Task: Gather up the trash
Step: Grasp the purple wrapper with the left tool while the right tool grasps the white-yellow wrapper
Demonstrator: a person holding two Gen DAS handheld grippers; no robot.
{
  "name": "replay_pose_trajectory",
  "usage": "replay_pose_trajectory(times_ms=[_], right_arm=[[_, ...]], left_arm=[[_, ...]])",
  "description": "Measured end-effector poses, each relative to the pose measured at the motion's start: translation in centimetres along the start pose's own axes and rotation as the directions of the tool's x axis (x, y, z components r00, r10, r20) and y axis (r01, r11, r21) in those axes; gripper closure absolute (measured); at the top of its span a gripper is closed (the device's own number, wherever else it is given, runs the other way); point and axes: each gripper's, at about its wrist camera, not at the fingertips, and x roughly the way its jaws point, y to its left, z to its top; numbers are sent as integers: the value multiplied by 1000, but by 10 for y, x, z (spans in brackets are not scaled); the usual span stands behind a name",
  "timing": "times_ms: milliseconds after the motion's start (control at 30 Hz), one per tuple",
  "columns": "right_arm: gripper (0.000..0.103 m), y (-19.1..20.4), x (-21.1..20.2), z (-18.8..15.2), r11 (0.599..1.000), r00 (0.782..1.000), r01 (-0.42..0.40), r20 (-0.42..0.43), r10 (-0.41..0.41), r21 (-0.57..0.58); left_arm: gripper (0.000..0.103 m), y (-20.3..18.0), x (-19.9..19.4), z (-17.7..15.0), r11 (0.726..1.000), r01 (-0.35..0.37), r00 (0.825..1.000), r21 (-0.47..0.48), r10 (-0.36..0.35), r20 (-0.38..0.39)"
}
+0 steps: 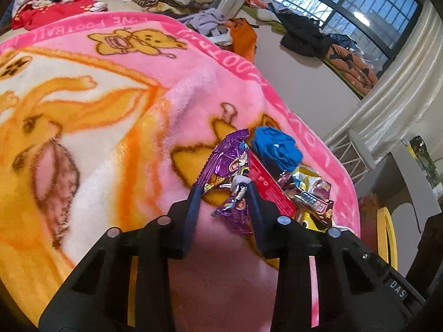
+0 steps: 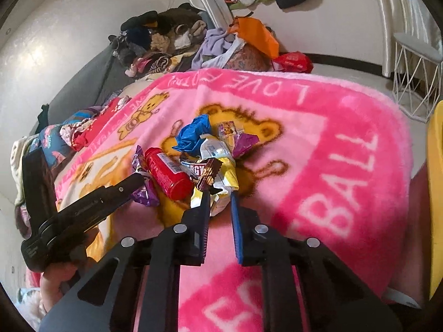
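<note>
Where the pink blanket (image 2: 318, 116) covers the bed, a small heap of trash lies on its teddy-bear print: a purple foil wrapper (image 1: 224, 171), a red bottle (image 2: 166, 174) on its side, a crumpled blue wrapper (image 2: 193, 132), a brown snack bar wrapper (image 2: 205, 173) and a yellow-white packet (image 2: 221, 174). The left gripper (image 1: 223, 189) has its fingers spread, one on either side of the purple foil wrapper's near end, not yet pinching it. The right gripper (image 2: 220, 193) stands at the near edge of the heap, fingers apart around the yellow-white packet's near edge; whether they touch it I cannot tell. Clothes (image 2: 166, 41) are piled at the far end of the bed.
</note>
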Motion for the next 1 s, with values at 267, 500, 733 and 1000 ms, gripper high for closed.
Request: replay_pose_trajectory(times_ms=[267, 500, 733, 1000], right_arm=[[100, 9, -36, -9, 996, 996, 53, 77, -47, -77], [100, 8, -51, -16, 992, 996, 55, 83, -46, -115], [100, 5, -65, -23, 990, 994, 69, 91, -58, -125], [100, -5, -78, -31, 991, 994, 72, 89, -62, -116]], left_arm=[[84, -12, -14, -14, 999, 22, 1000, 47, -22, 4], [85, -20, -31, -23, 996, 49, 999, 72, -49, 7], [85, -36, -46, -25, 991, 75, 997, 114, -78, 23], [85, -50, -54, -30, 984, 96, 995, 152, -100, 21]])
